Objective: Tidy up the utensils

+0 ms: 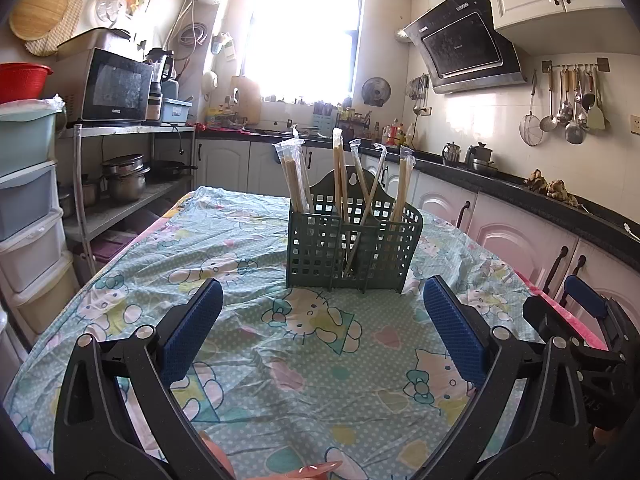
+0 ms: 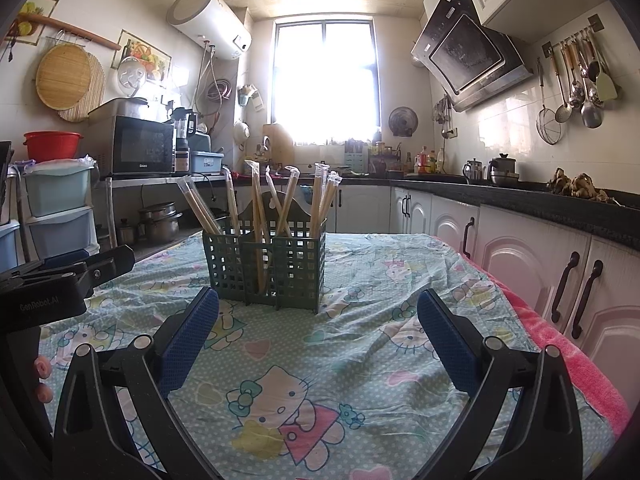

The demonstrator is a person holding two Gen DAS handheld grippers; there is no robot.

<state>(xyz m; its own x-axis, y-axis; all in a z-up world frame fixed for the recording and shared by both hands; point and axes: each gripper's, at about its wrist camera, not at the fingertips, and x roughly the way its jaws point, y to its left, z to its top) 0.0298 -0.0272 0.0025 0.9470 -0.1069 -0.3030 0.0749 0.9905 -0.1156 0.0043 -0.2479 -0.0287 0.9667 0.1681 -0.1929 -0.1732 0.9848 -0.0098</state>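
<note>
A green lattice utensil holder (image 1: pixel 354 246) (image 2: pixel 266 266) with three compartments stands mid-table. Several wrapped chopstick pairs (image 1: pixel 296 178) (image 2: pixel 256 220) stand upright or lean in its compartments. My left gripper (image 1: pixel 322 312) hovers open over the tablecloth, short of the holder, with nothing between its blue pads (image 1: pixel 194 332). My right gripper (image 2: pixel 318 320) is open too, empty, just in front of the holder. The right gripper's body (image 1: pixel 580 340) shows at the left wrist view's right edge; the left gripper's body (image 2: pixel 60 280) shows at the right wrist view's left edge.
A cartoon-cat tablecloth (image 1: pixel 280 360) (image 2: pixel 360 360) covers the table. White cabinets and a black counter (image 2: pixel 540 200) run along the right. A shelf with a microwave (image 1: pixel 114 88), pots and plastic drawers (image 1: pixel 28 200) stands at the left. A pink towel (image 2: pixel 580 364) edges the table's right side.
</note>
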